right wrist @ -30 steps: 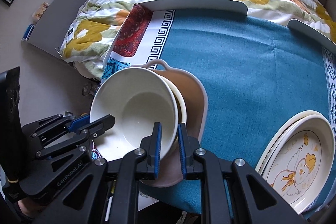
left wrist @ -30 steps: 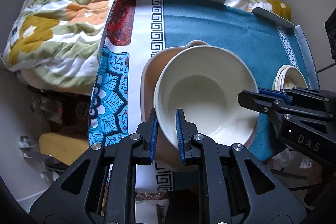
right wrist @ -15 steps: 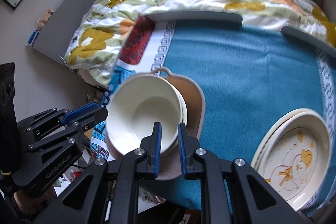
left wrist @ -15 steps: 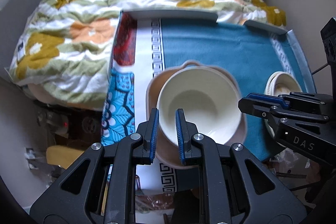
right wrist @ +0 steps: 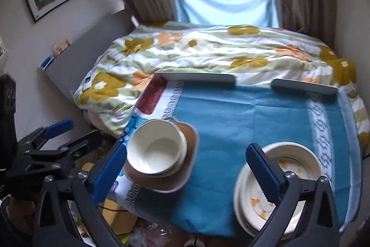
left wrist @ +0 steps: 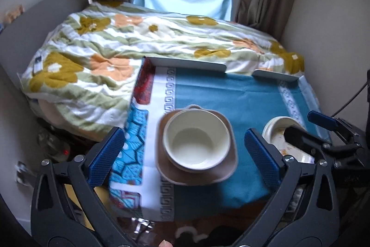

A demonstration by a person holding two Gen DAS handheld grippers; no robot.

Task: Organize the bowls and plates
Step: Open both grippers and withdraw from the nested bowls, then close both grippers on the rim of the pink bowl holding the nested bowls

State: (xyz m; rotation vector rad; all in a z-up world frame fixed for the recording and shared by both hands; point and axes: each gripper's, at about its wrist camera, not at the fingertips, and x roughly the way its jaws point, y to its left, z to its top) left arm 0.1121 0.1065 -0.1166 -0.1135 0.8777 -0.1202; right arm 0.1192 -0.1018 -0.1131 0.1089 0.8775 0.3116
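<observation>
A cream bowl (left wrist: 196, 140) sits nested on a tan dish with handles (left wrist: 198, 175) at the near left of the teal-clothed table (left wrist: 231, 94). My left gripper (left wrist: 182, 133) hovers well above it, its jaws opening wide with nothing gripped. The right gripper (right wrist: 186, 149) is also opening and holds nothing. It hangs between the bowl (right wrist: 155, 149) and a stack of cream plates with a duck picture (right wrist: 291, 168). Each gripper appears in the other's view: the right gripper (left wrist: 307, 129) over the plates (left wrist: 277, 131), the left gripper (right wrist: 74, 133) off the table's left edge.
Two grey rails (right wrist: 201, 78) line the table's far edge. Beyond them lies a bed with a flowered duvet (left wrist: 138, 38) below a curtained window. Clutter shows on the floor at the table's near left corner (right wrist: 120, 221).
Both grippers have risen and drawn back from the cream bowl's rim, and their jaws have spread from nearly shut to wide. The bowl stays on the tan dish.
</observation>
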